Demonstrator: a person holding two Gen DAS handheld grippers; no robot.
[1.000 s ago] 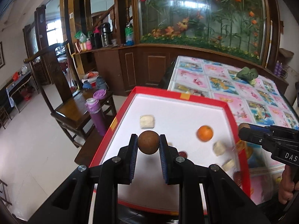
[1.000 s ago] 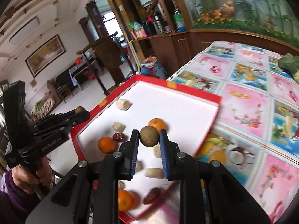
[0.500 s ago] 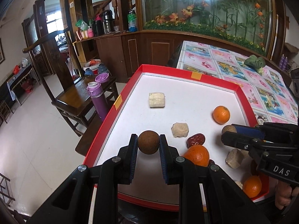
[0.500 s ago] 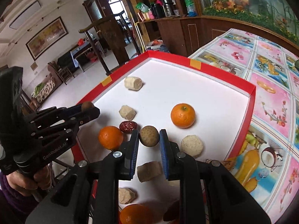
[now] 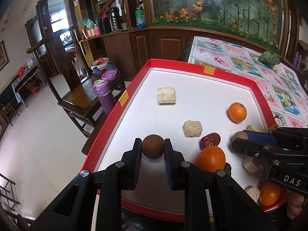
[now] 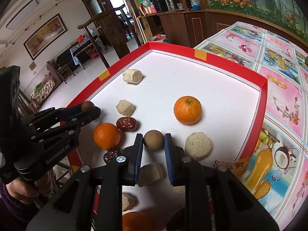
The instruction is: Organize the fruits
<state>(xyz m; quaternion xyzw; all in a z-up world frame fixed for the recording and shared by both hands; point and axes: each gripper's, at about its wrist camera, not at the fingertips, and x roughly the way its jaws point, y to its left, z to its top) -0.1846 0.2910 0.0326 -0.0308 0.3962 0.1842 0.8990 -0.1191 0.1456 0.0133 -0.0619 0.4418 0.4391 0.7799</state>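
A red-rimmed white tray holds oranges, red dates and several pale beige chunks. My left gripper is shut on a brown round fruit, low over the tray's near left part. My right gripper is shut on a lighter brown round fruit above the tray's near middle, between an orange and a round beige chunk. Each gripper shows in the other's view, the right gripper and the left gripper.
The tray lies on a table with a pink fruit-print cloth. A wooden chair with a purple flask stands left of the table. A green vegetable lies at the far right. A hand holds the left gripper.
Both grippers, each still holding its brown fruit, have come lower and nearer over the tray. The right gripper has moved toward the tray's near middle, close to the left one.
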